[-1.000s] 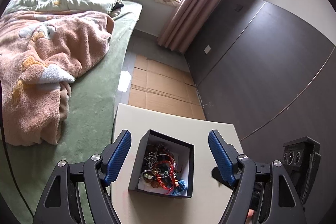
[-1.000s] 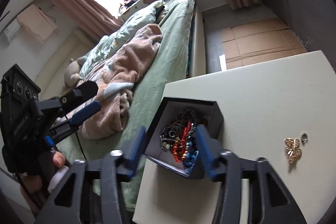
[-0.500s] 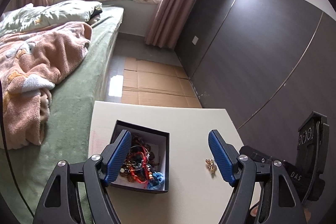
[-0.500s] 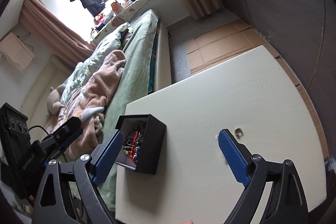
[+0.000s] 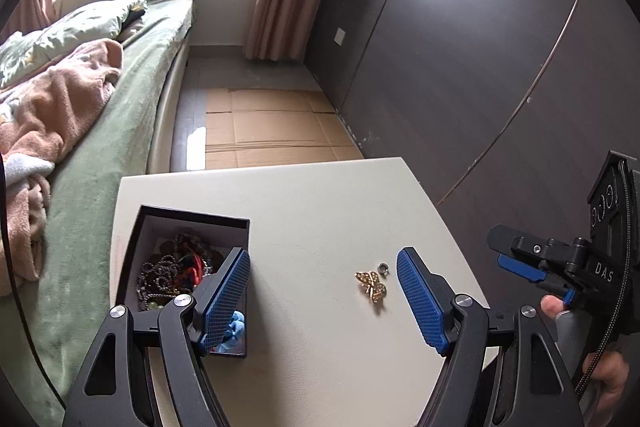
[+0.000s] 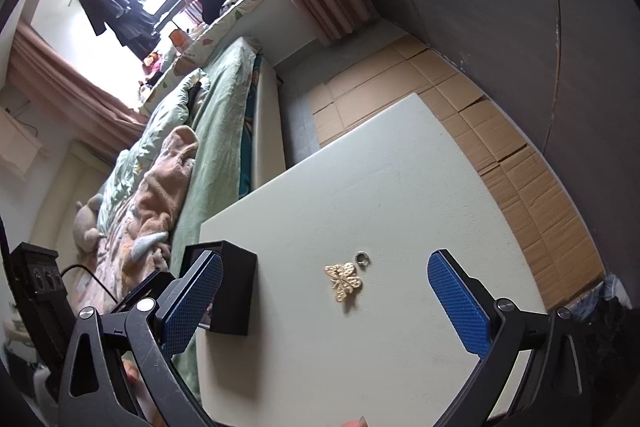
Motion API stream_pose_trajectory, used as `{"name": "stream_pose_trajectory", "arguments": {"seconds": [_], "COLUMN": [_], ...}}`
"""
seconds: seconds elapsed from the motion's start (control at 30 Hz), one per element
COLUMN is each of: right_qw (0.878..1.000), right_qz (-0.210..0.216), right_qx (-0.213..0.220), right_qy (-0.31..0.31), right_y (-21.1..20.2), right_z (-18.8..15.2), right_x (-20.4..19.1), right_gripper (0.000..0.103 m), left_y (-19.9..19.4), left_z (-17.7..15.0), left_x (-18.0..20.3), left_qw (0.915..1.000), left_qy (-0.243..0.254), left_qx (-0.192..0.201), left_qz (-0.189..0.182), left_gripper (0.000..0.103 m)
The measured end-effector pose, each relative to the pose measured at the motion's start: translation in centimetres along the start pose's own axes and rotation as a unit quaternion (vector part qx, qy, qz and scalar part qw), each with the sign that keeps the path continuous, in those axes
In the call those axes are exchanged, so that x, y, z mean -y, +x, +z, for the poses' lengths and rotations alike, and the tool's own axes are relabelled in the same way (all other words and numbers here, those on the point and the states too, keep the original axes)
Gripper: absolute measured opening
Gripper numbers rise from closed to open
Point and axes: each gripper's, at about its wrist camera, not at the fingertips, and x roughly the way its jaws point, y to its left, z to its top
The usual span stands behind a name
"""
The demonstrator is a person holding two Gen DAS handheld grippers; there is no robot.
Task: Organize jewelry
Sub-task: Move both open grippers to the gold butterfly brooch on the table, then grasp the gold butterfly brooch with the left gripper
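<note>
Right wrist view: the right gripper (image 6: pixel 324 301) hovers with its fingers (image 6: pixel 458 307) spread wide and holding nothing. A gold butterfly brooch (image 6: pixel 344 281) lies on the pale surface (image 6: pixel 400 187) between them, nearer the left finger, with a small silver ring (image 6: pixel 362 259) just beside it. The black jewelry box (image 6: pixel 234 293) sits behind the left finger. Left wrist view: the left gripper (image 5: pixel 322 301) is open too, brooch (image 5: pixel 372 287) just inside its right finger (image 5: pixel 420 301), the box (image 5: pixel 192 219) of tangled beads (image 5: pixel 172 275) behind its left.

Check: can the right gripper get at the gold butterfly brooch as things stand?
Probably yes. The right gripper is open, the gold butterfly brooch lies between its fingers' lines on bare white table. Only the small silver ring sits close; the black jewelry box stands aside.
</note>
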Motion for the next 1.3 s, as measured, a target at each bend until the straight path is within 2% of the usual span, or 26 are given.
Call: {"name": "stream_pose_trajectory", "arguments": {"seconds": [0.23, 0.37, 0.57, 0.63, 0.7, 0.97, 1.03, 1.13, 1.17, 1.3], "right_qw": [0.999, 0.997, 0.996, 0.996, 0.996, 0.995, 0.995, 0.995, 0.995, 0.995], "right_qz": [-0.024, -0.032, -0.036, -0.036, -0.034, -0.028, -0.028, -0.029, -0.029, -0.032], "right_qx": [-0.012, -0.004, 0.009, 0.01, 0.012, 0.011, 0.012, 0.012, 0.012, 0.009], "right_qy": [0.04, 0.065, 0.08, 0.081, 0.083, 0.093, 0.095, 0.094, 0.095, 0.091], "right_y": [-0.1, -0.6, -1.0, -1.0, -1.1, -1.3, -1.4, -1.5, -1.6, -1.4], "right_z": [0.5, 1.0, 1.8, 2.0, 2.1, 2.5, 2.5, 2.5, 2.4, 2.2], "right_x": [2.8, 4.3, 5.0, 5.2, 5.3, 6.2, 6.3, 6.3, 6.3, 6.1], "right_gripper": [0.103, 0.103, 0.102, 0.102, 0.102, 0.102, 0.102, 0.102, 0.102, 0.102], "left_y": [2.9, 4.6, 7.6, 8.6, 9.5, 12.7, 13.1, 13.3, 13.2, 13.1], "left_z": [-0.2, -0.5, -1.3, -1.6, -1.8, -3.0, -3.4, -3.8, -3.9, -3.9], "left_x": [1.3, 2.7, 4.1, 4.3, 4.6, 5.2, 5.2, 5.4, 5.6, 5.2], "left_qw": [0.9994, 0.9985, 0.9963, 0.9954, 0.9945, 0.9905, 0.9894, 0.9886, 0.9887, 0.9896], "left_qy": [0.008, 0.021, 0.033, 0.028, 0.031, 0.044, 0.047, 0.056, 0.062, 0.051], "left_qx": [-0.029, -0.047, -0.079, -0.091, -0.1, -0.127, -0.132, -0.132, -0.129, -0.133], "left_qz": [-0.013, -0.02, -0.001, 0.003, 0.011, 0.032, 0.038, 0.046, 0.047, 0.02], "left_gripper": [0.076, 0.072, 0.06, 0.05, 0.045, 0.042, 0.035, 0.032, 0.031, 0.016]}}
